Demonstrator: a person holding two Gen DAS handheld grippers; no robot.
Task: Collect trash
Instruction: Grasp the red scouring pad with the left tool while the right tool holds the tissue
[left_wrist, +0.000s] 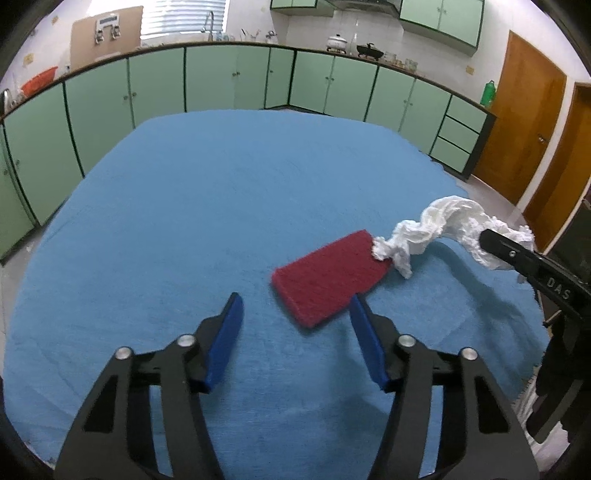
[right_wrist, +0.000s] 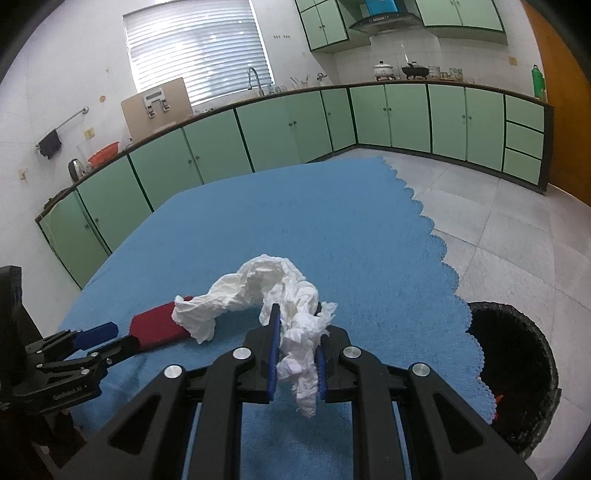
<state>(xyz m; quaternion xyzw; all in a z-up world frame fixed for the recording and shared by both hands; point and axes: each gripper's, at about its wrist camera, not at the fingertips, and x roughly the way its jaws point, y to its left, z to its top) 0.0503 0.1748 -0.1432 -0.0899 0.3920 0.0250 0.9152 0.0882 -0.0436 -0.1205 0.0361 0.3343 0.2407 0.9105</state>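
Note:
My right gripper (right_wrist: 297, 314) is shut on a crumpled white tissue (right_wrist: 273, 295) and holds it above the blue tablecloth (right_wrist: 332, 221). The tissue's loose end hangs over the far end of a red scouring pad (right_wrist: 159, 328). In the left wrist view the tissue (left_wrist: 436, 225) trails from the right gripper (left_wrist: 487, 236) down to the red pad (left_wrist: 328, 275). My left gripper (left_wrist: 295, 306) is open and empty, just short of the pad's near end, with its right finger (left_wrist: 364, 328) beside the pad's near corner.
A black-lined trash bin (right_wrist: 517, 369) stands on the tiled floor beside the table's right edge. Green kitchen cabinets (left_wrist: 221, 77) run behind the table. Wooden doors (left_wrist: 517, 122) are at the far right.

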